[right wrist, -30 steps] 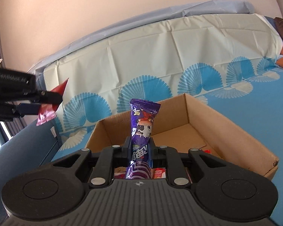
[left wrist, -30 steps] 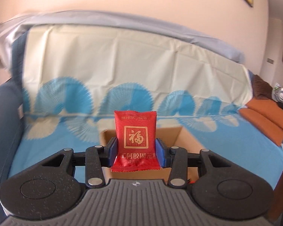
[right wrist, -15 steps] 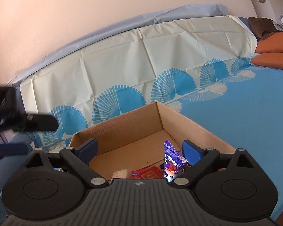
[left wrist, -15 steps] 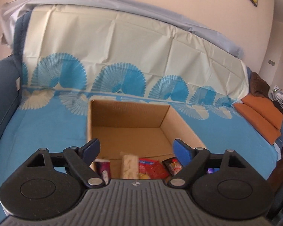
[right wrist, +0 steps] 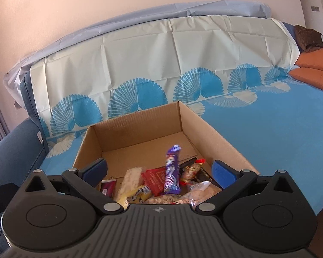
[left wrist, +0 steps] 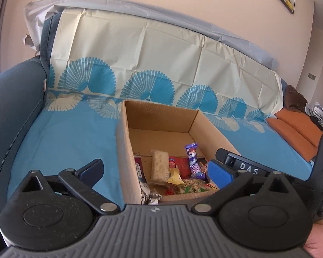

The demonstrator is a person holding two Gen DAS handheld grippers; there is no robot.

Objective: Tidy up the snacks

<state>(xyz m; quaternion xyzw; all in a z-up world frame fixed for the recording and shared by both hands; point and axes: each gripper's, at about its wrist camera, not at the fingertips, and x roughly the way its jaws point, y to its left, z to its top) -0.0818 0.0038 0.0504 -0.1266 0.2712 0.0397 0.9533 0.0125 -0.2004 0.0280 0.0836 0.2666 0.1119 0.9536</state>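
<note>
An open cardboard box (left wrist: 127, 150) (right wrist: 215, 142) sits on the blue-covered sofa. Several snack packets lie in its near end. A purple wrapped bar (left wrist: 192, 159) (right wrist: 172, 172) lies on top of them, next to a red packet (right wrist: 155, 178) (left wrist: 182, 164) and a pale rice-cake bar (left wrist: 159, 166) (right wrist: 131, 177). My left gripper (left wrist: 155, 169) is open and empty above the box's near left wall. My right gripper (right wrist: 159, 171) is open and empty above the snacks; it also shows at the right of the left wrist view (left wrist: 243, 165).
The sofa back wears a cream and blue fan-patterned cover (left wrist: 140, 64). A dark blue armrest (left wrist: 8, 111) stands at the left. Orange cushions (left wrist: 295, 133) (right wrist: 312, 73) lie at the far right. The far half of the box floor (right wrist: 148, 142) is bare.
A second ago each gripper was shut on a packet, red in the left and purple in the right. Both opened, the packets dropped into the box, and both cameras tilted down.
</note>
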